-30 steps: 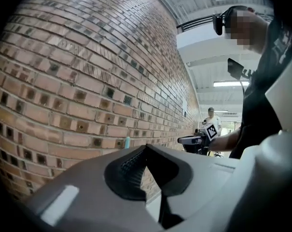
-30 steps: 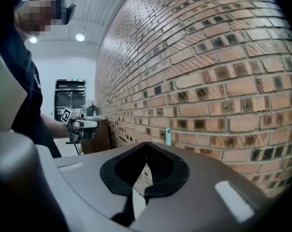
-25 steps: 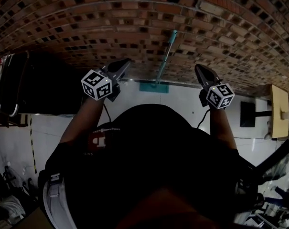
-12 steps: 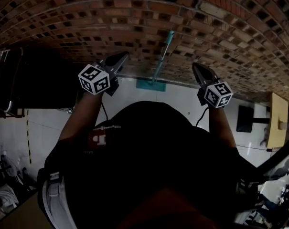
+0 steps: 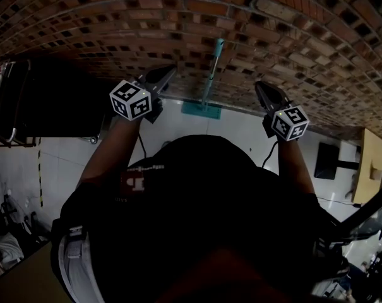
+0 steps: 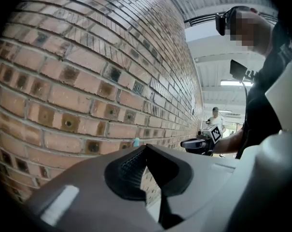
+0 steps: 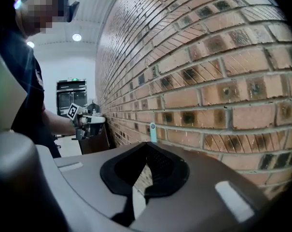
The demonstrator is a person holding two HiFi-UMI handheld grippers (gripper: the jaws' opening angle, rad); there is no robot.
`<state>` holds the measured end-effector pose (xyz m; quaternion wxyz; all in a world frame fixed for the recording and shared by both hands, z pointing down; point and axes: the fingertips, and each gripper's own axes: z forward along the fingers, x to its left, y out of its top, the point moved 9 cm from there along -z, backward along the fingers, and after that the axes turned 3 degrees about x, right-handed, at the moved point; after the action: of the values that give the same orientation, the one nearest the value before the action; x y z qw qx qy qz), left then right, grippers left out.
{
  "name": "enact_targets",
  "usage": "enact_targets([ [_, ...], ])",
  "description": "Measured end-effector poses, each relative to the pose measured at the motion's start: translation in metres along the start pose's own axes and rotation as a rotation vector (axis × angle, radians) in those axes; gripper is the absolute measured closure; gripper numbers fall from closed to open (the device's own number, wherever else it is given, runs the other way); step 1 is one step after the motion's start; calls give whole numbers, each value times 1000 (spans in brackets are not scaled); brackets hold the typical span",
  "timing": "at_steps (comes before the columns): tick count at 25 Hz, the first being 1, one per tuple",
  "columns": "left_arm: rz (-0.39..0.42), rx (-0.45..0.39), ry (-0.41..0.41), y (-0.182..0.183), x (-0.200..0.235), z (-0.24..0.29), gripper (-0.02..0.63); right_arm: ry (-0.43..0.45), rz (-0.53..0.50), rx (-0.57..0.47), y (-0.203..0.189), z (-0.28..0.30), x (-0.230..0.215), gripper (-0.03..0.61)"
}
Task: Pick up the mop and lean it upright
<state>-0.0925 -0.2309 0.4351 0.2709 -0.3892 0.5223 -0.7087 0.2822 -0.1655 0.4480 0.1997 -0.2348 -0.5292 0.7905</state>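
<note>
1. Containers: a dark cart (image 5: 52,100) stands against the brick wall (image 5: 115,17) at far left. Its inside is too dark to read. At far right, a wood-coloured stand (image 5: 369,160) carries one small object that cannot be identified.
2. Task item: the mop (image 5: 209,81) is teal, with a slim straight handle and a flat rectangular head.
3. Position: the mop's head lies on the pale floor (image 5: 241,128) at the foot of the wall, and its handle leans up against the bricks. In the head view it stands between the two grippers and touches neither.
4. Left gripper (image 5: 168,72): the jaws are together with nothing between them. It points at the wall just left of the mop handle. In its own view, only the handle's teal tip shows above the closed jaws.
5. Right gripper (image 5: 259,87): the jaws are together and empty. It is held near the wall, right of the mop.
6. Surroundings: a black panel (image 5: 329,161) lies on the floor beside the stand. A second person (image 6: 215,117) stands far back in the left gripper view.
7. Obstructions: nothing lies between either gripper and the mop.
</note>
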Motion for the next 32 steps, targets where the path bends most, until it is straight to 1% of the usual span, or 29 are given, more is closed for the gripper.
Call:
enact_targets([
  [6,13,16,-54,5,6,26,614,-12,1,-4,2,9,-4,563],
  [12,79,88,-72,9,10,69,614,-12,6,27,2,28,-6,563],
  [14,94,103,-73,11,12,82,614,-11,4,20,-1,38,-8,561],
  [16,104,116,-77,14,13,94,614,-7,-2,19,-5,48,-10,522],
  [20,138,158,-89,15,12,118,609,0,-9,37,-13,66,-17,505],
  [25,173,214,-94,10,13,144,538,9,-6,68,-32,91,-26,494],
  [30,183,261,-83,4,19,162,486,12,-11,114,-63,119,-35,486],
  [32,185,272,-84,2,18,169,476,13,-8,131,-73,132,-36,482],
])
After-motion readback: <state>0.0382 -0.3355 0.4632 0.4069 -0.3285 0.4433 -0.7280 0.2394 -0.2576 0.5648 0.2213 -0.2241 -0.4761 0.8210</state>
